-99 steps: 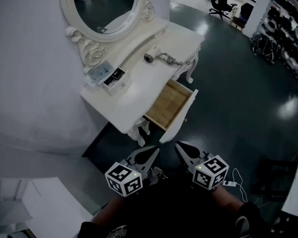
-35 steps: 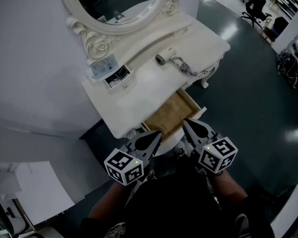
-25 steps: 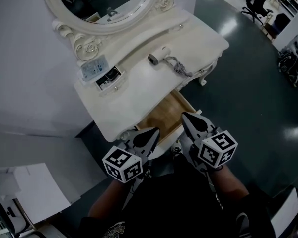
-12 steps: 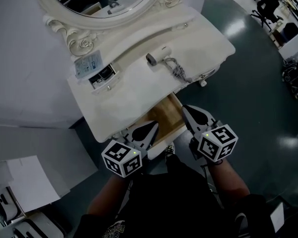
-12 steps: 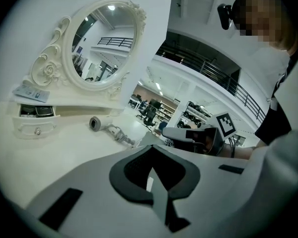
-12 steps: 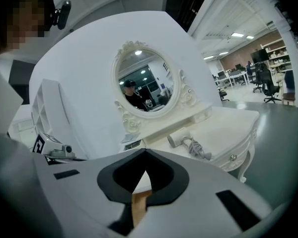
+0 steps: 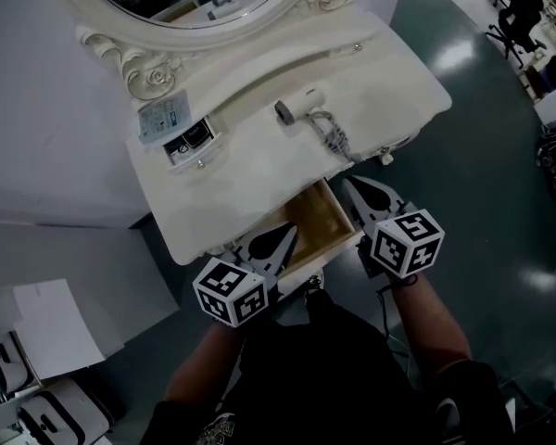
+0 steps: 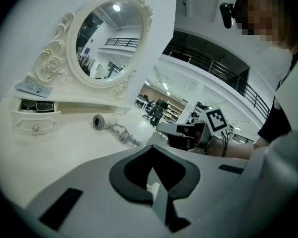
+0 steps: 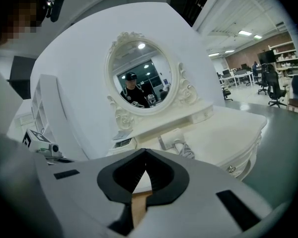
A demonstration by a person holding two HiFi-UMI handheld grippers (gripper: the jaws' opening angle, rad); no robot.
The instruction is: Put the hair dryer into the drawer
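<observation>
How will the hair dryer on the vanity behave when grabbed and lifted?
The hair dryer lies on its side with a round barrel, so a nudge may roll it. Its shell looks smooth, hard plastic: probably stiff but slippery. The cord lies in a loose heap beside it; it will likely dangle and could catch on the open drawer.

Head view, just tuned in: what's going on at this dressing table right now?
A person stands at the white dressing table with a gripper in each hand. The left gripper and right gripper are both shut and empty, held close to the open drawer, whose wooden bottom looks bare. The hair dryer lies on the tabletop with its cord bunched beside it, apart from both grippers. Nothing has been picked up yet.
</observation>
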